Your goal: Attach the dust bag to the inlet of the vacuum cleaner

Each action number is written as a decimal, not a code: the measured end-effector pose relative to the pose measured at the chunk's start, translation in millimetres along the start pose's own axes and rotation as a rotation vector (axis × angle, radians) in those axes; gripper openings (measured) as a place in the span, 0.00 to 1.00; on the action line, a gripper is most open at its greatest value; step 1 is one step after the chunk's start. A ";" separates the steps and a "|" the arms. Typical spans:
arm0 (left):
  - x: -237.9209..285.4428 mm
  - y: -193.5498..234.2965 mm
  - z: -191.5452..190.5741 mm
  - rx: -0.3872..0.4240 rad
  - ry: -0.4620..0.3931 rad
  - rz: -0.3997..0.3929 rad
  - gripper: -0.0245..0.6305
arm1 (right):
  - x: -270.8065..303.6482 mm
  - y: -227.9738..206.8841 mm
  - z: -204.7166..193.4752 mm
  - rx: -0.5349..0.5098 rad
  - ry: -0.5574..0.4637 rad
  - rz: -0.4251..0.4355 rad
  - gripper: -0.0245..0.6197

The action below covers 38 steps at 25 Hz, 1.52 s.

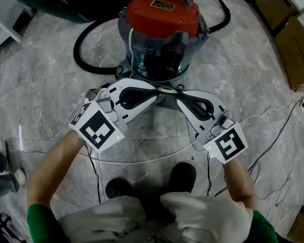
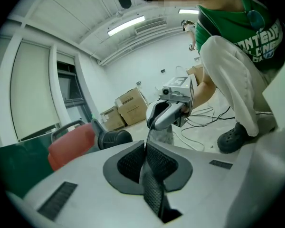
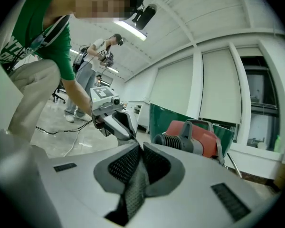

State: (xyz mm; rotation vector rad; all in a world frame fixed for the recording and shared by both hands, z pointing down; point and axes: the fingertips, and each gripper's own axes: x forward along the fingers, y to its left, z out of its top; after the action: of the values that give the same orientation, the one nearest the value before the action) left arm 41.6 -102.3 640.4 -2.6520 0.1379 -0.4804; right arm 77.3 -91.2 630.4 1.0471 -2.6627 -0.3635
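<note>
Open marble floor [image 1: 45, 90] lies at 8 to 10 o'clock and again at 3 o'clock. Cables [image 1: 273, 130] trail across it from 3 to 5 o'clock, and cardboard boxes [image 1: 294, 39] crowd the 2 o'clock edge. The vacuum cleaner [image 1: 162, 29] stands at 12 o'clock, its black hose [image 1: 86, 59] looping out toward 10 o'clock. Just on the near side of its drum, the left gripper [image 1: 156, 88] and right gripper [image 1: 178, 93] face tip to tip. Each has its jaws closed on a thin edge of the dust bag [image 1: 166, 90]. That held edge runs from 9 to 3 o'clock, seen edge-on. The rest of the bag is mostly hidden beneath the grippers. The person's shoes [image 1: 182, 176] stand at 6 o'clock.
</note>
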 end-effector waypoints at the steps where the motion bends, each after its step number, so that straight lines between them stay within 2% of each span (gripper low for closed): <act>1: -1.6 4.0 4.2 0.013 -0.002 0.009 0.06 | 0.4 -2.9 5.7 -0.011 -0.008 -0.005 0.09; 5: -7.5 13.7 20.5 0.070 -0.014 0.026 0.06 | -0.1 -8.3 22.6 -0.036 -0.028 -0.018 0.09; 14: -16.2 37.2 36.1 0.109 -0.026 0.077 0.07 | 6.6 -21.8 42.3 -0.038 -0.058 -0.042 0.08; 23: -10.8 44.7 21.6 0.069 0.003 0.089 0.07 | 15.5 -29.6 36.1 -0.007 -0.033 -0.055 0.09; 32: -7.2 63.0 27.3 0.062 -0.015 0.104 0.08 | 19.5 -45.4 39.1 0.079 -0.042 -0.035 0.09; 38: -3.8 76.3 25.3 0.009 -0.035 0.117 0.08 | 24.4 -54.7 37.4 0.089 -0.033 -0.033 0.08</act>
State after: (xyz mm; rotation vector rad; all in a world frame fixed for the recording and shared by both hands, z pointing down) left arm 45.6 -160.0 584.5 -2.6237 0.2782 -0.3955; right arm 82.2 -141.8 581.3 1.1213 -2.7164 -0.2739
